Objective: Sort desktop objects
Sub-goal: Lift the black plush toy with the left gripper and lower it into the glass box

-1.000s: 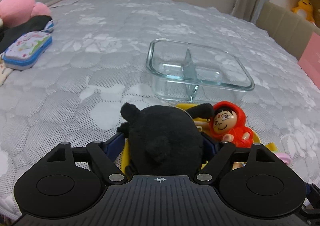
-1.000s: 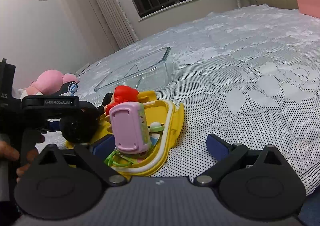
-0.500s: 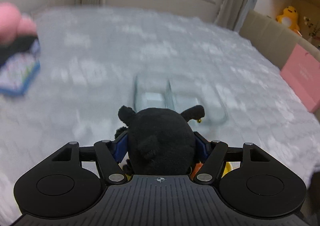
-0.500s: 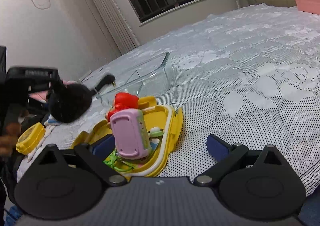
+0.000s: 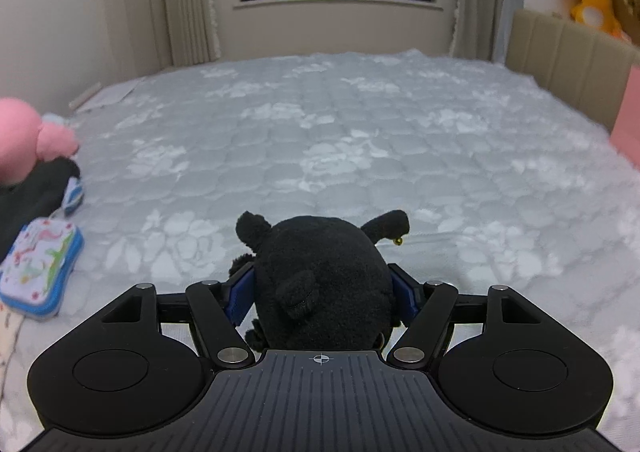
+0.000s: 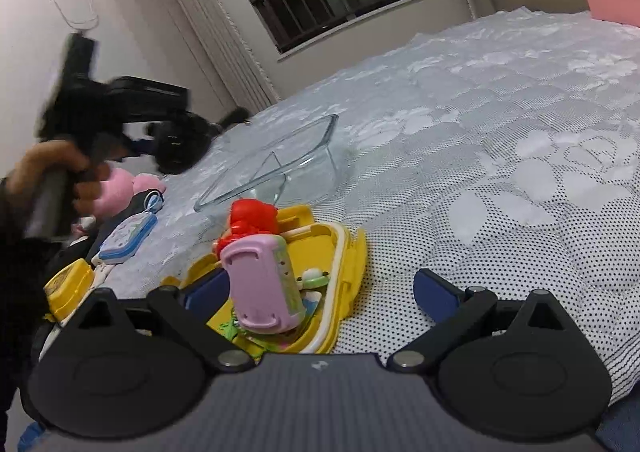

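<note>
My left gripper [image 5: 322, 292] is shut on a black plush toy [image 5: 324, 284], its blue pads pressed into both sides while the jaws are opening slightly. In the right wrist view the black plush toy [image 6: 180, 143] hangs in the air left of and above the divided glass dish [image 6: 316, 171]. My right gripper [image 6: 320, 288] is open, low over a yellow tray [image 6: 344, 252]. A pink toy [image 6: 260, 284] stands in that tray between the fingers, untouched. A red-hooded figure [image 6: 252, 217] sits behind it.
A pink plush [image 5: 24, 139] and a patterned zip pouch [image 5: 40, 256] lie at the bed's left edge. A yellow box [image 6: 68, 280] sits near them. A pink bag [image 5: 628, 123] and a beige headboard stand on the right. A hand [image 6: 48, 163] holds the left gripper.
The left gripper has lifted the black plush toy off the yellow tray and carried it up and away; dish and tray have left its view. The right gripper has kept still.
</note>
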